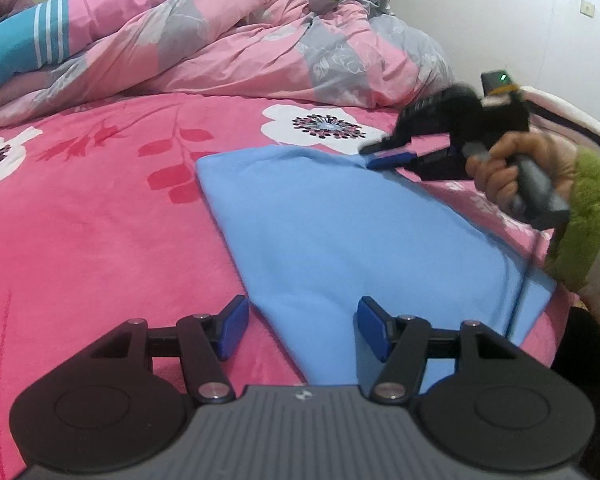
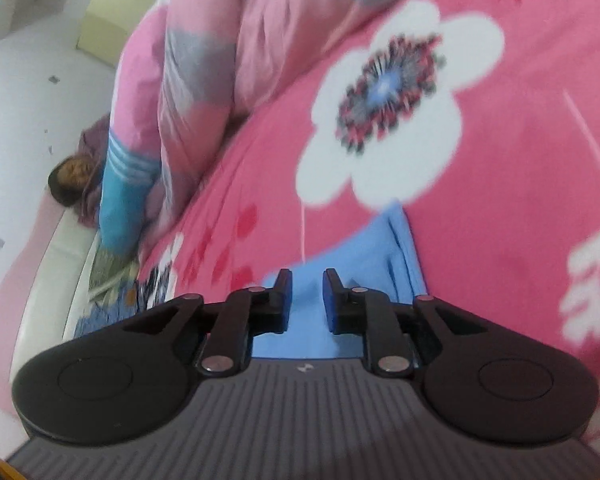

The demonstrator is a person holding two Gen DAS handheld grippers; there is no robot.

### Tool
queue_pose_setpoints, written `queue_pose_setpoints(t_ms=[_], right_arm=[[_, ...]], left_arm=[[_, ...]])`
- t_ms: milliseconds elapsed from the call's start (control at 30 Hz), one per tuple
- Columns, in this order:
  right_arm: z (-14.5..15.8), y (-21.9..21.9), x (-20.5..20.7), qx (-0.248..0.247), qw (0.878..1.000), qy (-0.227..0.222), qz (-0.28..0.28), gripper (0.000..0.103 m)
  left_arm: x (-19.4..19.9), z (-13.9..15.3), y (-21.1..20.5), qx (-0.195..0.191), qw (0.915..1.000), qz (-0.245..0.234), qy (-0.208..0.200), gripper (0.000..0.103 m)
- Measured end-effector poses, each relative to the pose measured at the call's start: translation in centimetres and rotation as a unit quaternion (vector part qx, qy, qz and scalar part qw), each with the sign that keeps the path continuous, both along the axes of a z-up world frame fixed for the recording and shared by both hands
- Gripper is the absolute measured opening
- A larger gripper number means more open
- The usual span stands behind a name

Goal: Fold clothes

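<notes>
A light blue garment lies folded flat on the pink floral bed sheet. My left gripper is open just above the garment's near corner, with one finger over the sheet and the other over the blue cloth. A hand with a green fuzzy cuff holds my right gripper at the garment's far right corner. In the right wrist view the right gripper has its jaws a small gap apart, and the blue garment shows below and between them, not pinched. That view is blurred by motion.
A crumpled pink and grey duvet is piled across the back of the bed, with a teal striped pillow at its left. A white wall stands behind on the right. The white bed frame and floor show at the left of the right wrist view.
</notes>
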State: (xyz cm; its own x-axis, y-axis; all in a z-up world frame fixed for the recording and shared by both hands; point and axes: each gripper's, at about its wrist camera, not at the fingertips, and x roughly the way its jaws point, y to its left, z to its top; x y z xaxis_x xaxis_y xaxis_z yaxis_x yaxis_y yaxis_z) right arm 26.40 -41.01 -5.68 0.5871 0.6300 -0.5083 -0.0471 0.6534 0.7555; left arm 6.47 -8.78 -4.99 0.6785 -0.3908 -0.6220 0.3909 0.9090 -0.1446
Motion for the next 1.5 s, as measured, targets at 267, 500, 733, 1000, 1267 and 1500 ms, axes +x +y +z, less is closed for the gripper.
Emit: queue_pose_setpoints(t_ms=[267,500,733,1000,1267,1500], right_arm=[[2.4,-1.9,-2.4,-0.056,0.993,-0.059,-0.081,0.011],[-0.8,-2.3,-5.0,0.026,1.0,-0.004,-0.015,0.017],[-2.1,-7.4,-9.8,0.146,0.982,-0.001,-0.124,0.008],[-1.1,-5.9,-15.2,0.14,0.987,-0.025,-0.076,0.011],[-0.7,-5.7,-19.9,0.124,0.987,-0.044,-0.095,0.015],[0.0,-5.9,-22.8,0.063,0.989,-0.046,-0.123,0.017]], left_arm=[[-0.1,0.2,0.1,0.0,0.9999,0.01,0.005,0.063],[-0.1,0.6,0.1,0.003,0.9998,0.021,0.004,0.063],[-1.9,2.0,0.0,0.032,0.9982,0.04,-0.03,0.068],[-3.3,0.9,-2.0,0.073,0.9969,0.022,-0.02,0.068],[-4.8,0.8,-1.7,0.076,0.9965,0.03,-0.017,0.069],[-6.2,0.5,-1.3,0.076,0.9966,0.031,-0.013,0.073]])
